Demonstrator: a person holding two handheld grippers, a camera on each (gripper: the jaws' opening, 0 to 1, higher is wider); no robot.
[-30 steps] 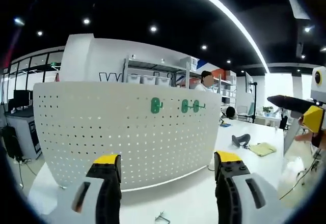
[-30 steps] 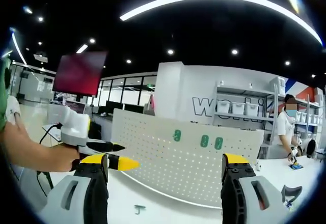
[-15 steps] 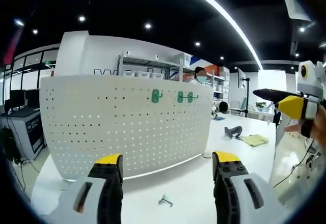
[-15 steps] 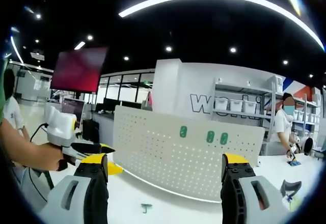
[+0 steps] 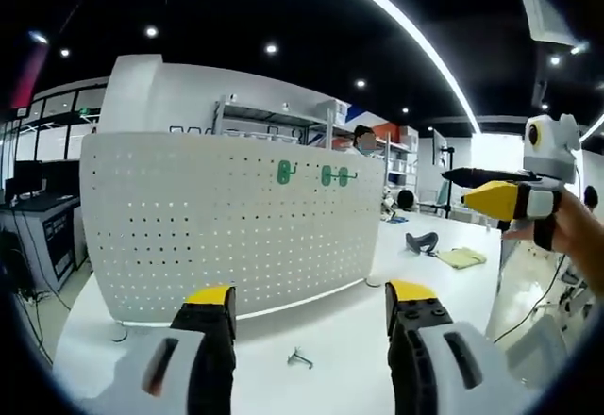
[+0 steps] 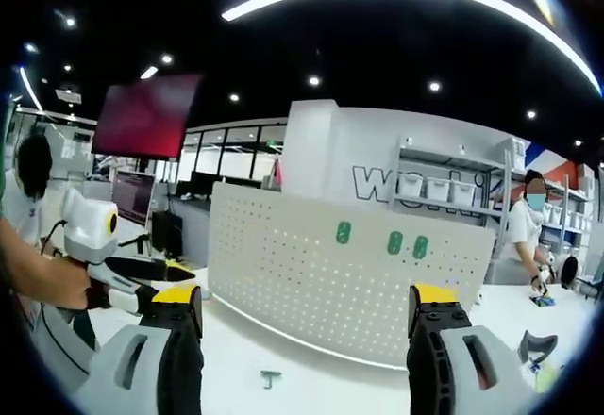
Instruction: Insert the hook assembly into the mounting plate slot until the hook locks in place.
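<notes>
A white perforated mounting plate [image 5: 226, 226] [image 6: 349, 283] stands upright on the white table. Three green hooks [image 5: 284, 172] [image 6: 394, 242] hang near its top edge. A small metal hook piece [image 5: 299, 358] [image 6: 271, 375] lies loose on the table in front of the plate. My left gripper [image 5: 307, 325] is open above the table, the loose hook between and just beyond its jaws. My right gripper [image 6: 302, 325] is also open and holds nothing. The right gripper [image 5: 505, 198] enters the left gripper view from the right, and the left gripper [image 6: 118, 273] enters the right gripper view from the left, held by a hand.
The white table [image 5: 349, 330] carries a dark handheld tool [image 5: 420, 241] and a yellow cloth [image 5: 461, 257] at the far right. A person [image 6: 528, 236] stands by shelves with bins behind the plate. Desks with monitors sit at the left.
Both views have drawn back and tipped down a little, so the plate sits lower and the loose hook shows more fully. The other gripper has shifted outward in each view.
</notes>
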